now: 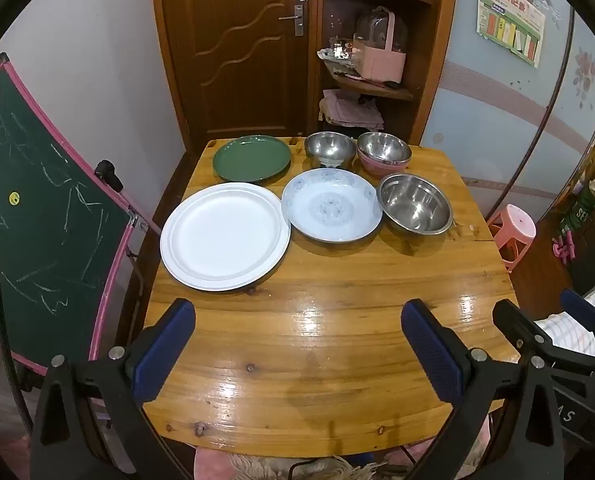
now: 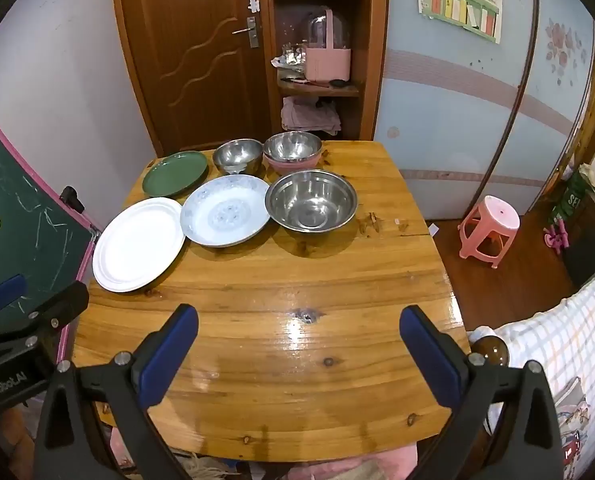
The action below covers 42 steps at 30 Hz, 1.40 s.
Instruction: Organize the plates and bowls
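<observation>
Wooden surface [image 1: 317,344] fills the left view. Behind the big white plate [image 1: 224,236] sits a green plate [image 1: 251,158]; just right lies a flowery dish [image 1: 331,205], all flat, open side up. Left gripper [image 1: 297,354] tilts down, fingers spread wide, pinching nothing.

Right view: a steel bowl [image 2: 311,205] sits right of that dish. Right gripper [image 2: 297,354] tilts down too, fingers wide, holding nothing.

Green plate [image 1: 251,158], white plate [image 1: 224,236], blue-patterned bowl [image 1: 331,205], pink bowl [image 1: 383,166].
</observation>
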{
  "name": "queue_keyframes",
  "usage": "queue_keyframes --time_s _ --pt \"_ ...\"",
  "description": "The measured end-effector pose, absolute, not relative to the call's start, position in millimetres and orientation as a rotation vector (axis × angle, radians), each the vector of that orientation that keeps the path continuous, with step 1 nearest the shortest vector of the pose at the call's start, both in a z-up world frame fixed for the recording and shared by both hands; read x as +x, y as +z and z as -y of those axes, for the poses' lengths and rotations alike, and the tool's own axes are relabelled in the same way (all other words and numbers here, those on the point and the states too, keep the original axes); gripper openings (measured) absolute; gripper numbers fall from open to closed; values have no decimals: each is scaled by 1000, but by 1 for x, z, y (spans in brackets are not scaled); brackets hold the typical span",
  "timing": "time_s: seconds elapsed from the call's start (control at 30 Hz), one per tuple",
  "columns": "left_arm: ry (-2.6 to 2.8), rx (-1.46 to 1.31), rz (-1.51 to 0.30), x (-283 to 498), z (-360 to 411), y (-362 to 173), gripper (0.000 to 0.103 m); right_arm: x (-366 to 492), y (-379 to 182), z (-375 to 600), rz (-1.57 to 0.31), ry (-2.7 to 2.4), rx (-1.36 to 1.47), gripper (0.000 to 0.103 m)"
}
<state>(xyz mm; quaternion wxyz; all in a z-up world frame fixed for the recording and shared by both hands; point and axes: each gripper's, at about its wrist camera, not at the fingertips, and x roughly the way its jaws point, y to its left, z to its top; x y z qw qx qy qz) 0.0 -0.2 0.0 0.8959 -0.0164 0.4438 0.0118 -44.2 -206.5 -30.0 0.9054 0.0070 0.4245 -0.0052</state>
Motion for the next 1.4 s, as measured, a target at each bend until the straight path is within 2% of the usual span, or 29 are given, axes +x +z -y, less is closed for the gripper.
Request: queue_keyframes --time_s 1.4 --pt "14 -42 -920 -2 4 7 102 -44 -27 212 -871 -17 20 102"
